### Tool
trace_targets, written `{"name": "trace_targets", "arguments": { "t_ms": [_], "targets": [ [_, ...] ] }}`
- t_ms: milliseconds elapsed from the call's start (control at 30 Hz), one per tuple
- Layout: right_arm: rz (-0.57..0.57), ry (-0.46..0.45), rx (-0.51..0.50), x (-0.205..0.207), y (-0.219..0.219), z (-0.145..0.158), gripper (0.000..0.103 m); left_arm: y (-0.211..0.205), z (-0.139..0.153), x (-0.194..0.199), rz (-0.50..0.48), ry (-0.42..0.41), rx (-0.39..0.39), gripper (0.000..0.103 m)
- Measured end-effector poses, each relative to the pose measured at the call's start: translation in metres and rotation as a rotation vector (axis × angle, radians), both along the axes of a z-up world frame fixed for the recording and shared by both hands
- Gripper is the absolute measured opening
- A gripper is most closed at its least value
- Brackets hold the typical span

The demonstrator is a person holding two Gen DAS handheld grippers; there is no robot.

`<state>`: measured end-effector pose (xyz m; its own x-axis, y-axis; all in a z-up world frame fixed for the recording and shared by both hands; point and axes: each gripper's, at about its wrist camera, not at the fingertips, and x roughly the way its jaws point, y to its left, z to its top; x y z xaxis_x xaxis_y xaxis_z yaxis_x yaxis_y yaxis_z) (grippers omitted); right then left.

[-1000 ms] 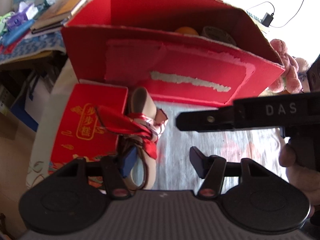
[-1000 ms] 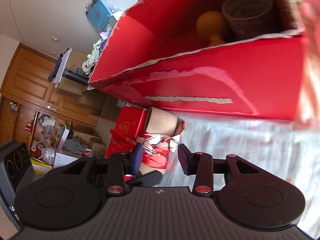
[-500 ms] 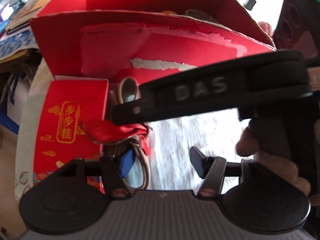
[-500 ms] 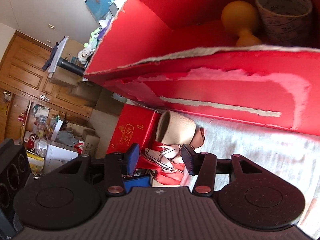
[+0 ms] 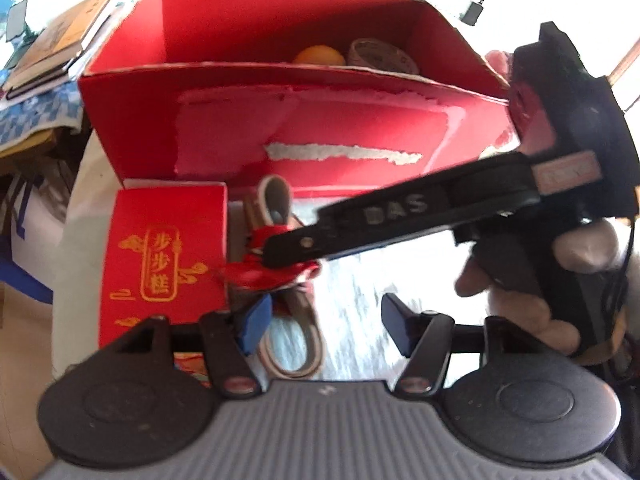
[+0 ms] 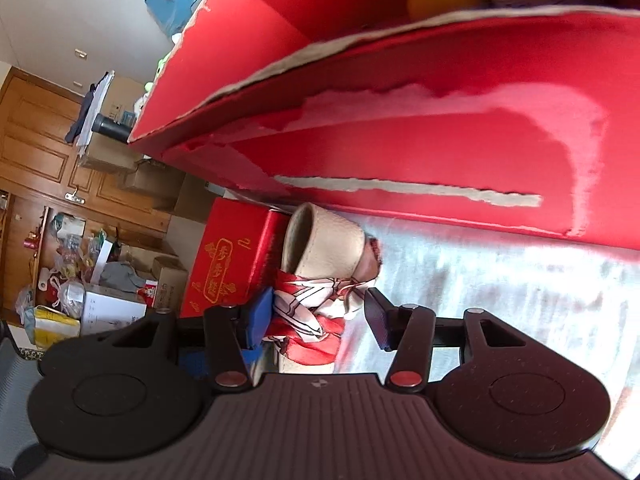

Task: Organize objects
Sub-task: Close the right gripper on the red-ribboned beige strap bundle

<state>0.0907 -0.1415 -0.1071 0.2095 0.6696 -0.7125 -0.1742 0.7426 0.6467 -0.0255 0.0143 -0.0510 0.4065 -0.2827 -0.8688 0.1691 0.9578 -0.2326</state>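
Note:
A beige roll (image 6: 324, 244) tied with a red and white scarf (image 6: 312, 316) lies on the white cloth between a small red gift box (image 6: 228, 256) and the big red carton (image 6: 400, 136). My right gripper (image 6: 314, 320) is open with its fingers on both sides of the scarf. In the left wrist view the right gripper reaches in from the right onto the scarf (image 5: 256, 272). My left gripper (image 5: 326, 322) is open and empty just in front of the roll (image 5: 276, 204). An orange ball (image 5: 320, 56) and a tape roll (image 5: 382, 54) lie inside the carton (image 5: 280, 132).
Books (image 5: 60, 44) lie on a patterned cloth at the back left. A pink plush toy (image 5: 498, 60) sits behind the carton's right corner. The table's left edge drops to a cluttered floor with cardboard boxes (image 6: 168, 276) and a wooden wardrobe (image 6: 36, 152).
My right gripper has moved forward to the roll, and its fingers now straddle the scarf. My left gripper has stayed open in about the same place.

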Motion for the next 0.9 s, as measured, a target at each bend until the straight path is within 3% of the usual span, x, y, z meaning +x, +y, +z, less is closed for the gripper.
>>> {"name": "trace_targets", "arguments": {
  "t_ms": [200, 367, 767, 900],
  "targets": [
    [-0.03, 0.004, -0.001, -0.002, -0.01, 0.0, 0.053, -0.01, -0.001, 0.004, 0.003, -0.016, 0.042, 0.064],
    [-0.048, -0.005, -0.013, -0.005, -0.013, 0.001, 0.054, -0.005, 0.007, 0.008, -0.002, -0.036, 0.023, 0.066],
    [-0.087, 0.01, 0.006, -0.005, -0.02, -0.001, 0.056, -0.019, -0.026, 0.035, 0.019, 0.052, 0.047, 0.062],
    [-0.097, 0.026, 0.034, -0.004, -0.018, -0.004, 0.056, -0.019, -0.031, 0.039, 0.033, 0.066, 0.058, 0.057]
  ]
}}
